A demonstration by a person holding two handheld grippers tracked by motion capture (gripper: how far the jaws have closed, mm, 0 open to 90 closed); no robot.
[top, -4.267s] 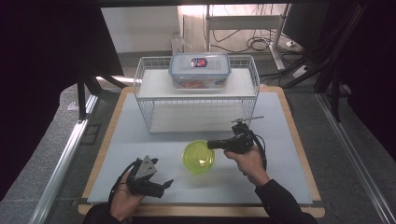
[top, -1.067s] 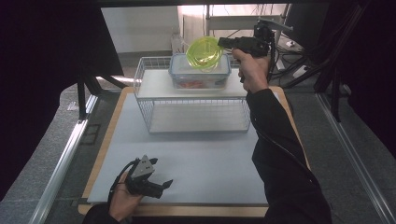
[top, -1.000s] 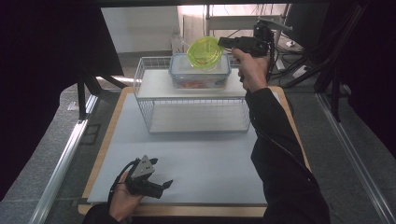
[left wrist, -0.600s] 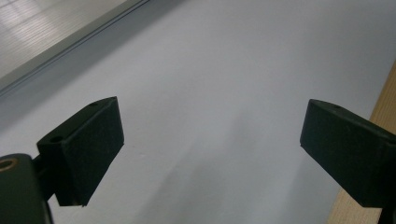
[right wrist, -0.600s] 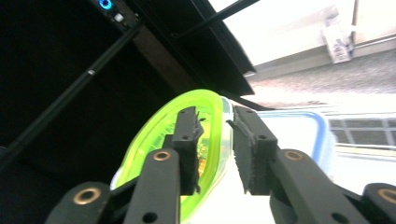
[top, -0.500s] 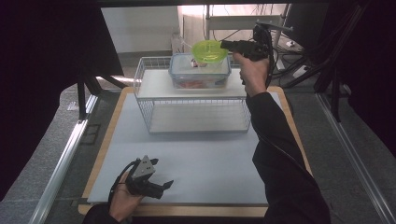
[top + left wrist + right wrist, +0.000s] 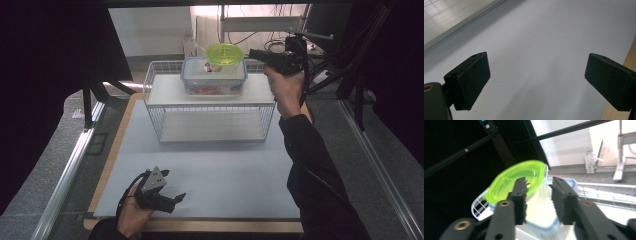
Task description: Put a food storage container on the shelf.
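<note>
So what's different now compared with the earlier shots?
The green bowl went from the mat up onto the lidded box on the wire rack. The right hand-held gripper has let go of it and drawn back to the right, its jaws just closing a little, empty. The left hand-held gripper stayed put, open.

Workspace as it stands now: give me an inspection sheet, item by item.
Surface: pale mat on a wood-edged table, bare around the rack.
Job's things: green bowl sits on top of the lidded container, which stands on the wire rack.
Clutter: nothing seen on the mat.
Grippers: right gripper beside the bowl, jaws apart with nothing pressed between them; they have just been closing. Left gripper at the mat's near edge, jaws open, holding nothing.
Cables: a bundle behind the rack; one trails from the right gripper.
Surroundings: dark curtains on both sides, metal rail along the left.
</note>
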